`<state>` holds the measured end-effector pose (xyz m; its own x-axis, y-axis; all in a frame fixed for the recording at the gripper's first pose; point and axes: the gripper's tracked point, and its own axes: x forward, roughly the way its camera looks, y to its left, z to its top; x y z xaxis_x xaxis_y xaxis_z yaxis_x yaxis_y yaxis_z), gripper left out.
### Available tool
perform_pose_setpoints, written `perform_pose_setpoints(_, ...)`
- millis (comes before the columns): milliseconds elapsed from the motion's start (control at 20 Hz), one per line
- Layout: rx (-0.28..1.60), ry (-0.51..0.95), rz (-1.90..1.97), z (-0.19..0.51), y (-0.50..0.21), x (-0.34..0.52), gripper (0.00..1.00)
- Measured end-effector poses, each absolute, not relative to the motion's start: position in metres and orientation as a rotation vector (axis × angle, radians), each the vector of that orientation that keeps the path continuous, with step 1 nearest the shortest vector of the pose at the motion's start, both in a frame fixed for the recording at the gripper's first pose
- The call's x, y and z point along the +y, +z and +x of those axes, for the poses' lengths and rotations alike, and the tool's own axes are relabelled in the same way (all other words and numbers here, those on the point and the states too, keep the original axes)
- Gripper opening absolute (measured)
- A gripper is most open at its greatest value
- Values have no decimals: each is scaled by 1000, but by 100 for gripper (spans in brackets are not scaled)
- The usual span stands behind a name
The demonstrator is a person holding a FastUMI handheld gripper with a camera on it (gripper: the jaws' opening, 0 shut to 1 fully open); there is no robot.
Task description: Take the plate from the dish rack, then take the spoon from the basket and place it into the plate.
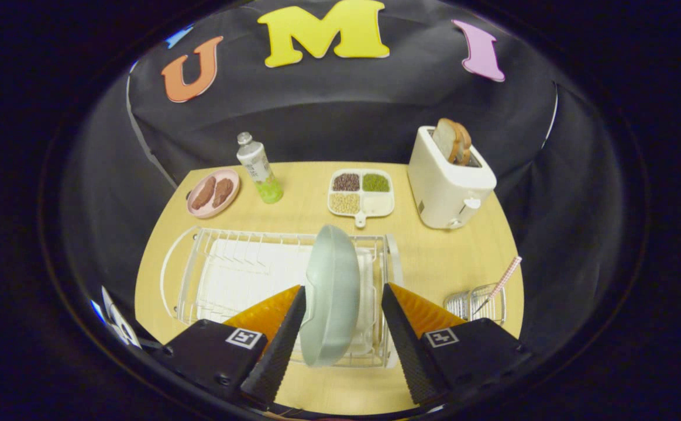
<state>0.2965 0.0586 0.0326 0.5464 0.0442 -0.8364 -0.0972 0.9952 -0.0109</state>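
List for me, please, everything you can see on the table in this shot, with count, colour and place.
plate: one, pale green, standing on edge in the dish rack, between the fingers
dish rack: one, white wire, near side of the table
basket: one, metal wire, right of the rack
spoon: one, pink-checked handle, leaning out of the basket
toaster: one, cream, far right, two bread slices sticking up
divided tray: one, white, four compartments of grains, beyond the rack
bottle: one, white and green, far left of centre
pink plate: one, two brown pieces on it, left of the bottle
table: one, light wood
tongs: one pair, open around the plate, left finger at its rim, right finger apart
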Motion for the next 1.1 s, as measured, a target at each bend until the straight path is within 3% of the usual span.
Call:
perform_pose_setpoints(50, 1029, 90, -41, 298, 30, 64, 83)
perform_pose_setpoints(200, 1108, 56, -90, 298, 29, 60, 50)
perform_pose_setpoints(300, 1132, -6, -108, 302, 29, 54, 36)
perform_pose_setpoints(700, 1123, -173, -213, 307, 33, 40, 20)
perform_pose_setpoints(1100, 1042, -317, -309, 296, 51, 46, 15)
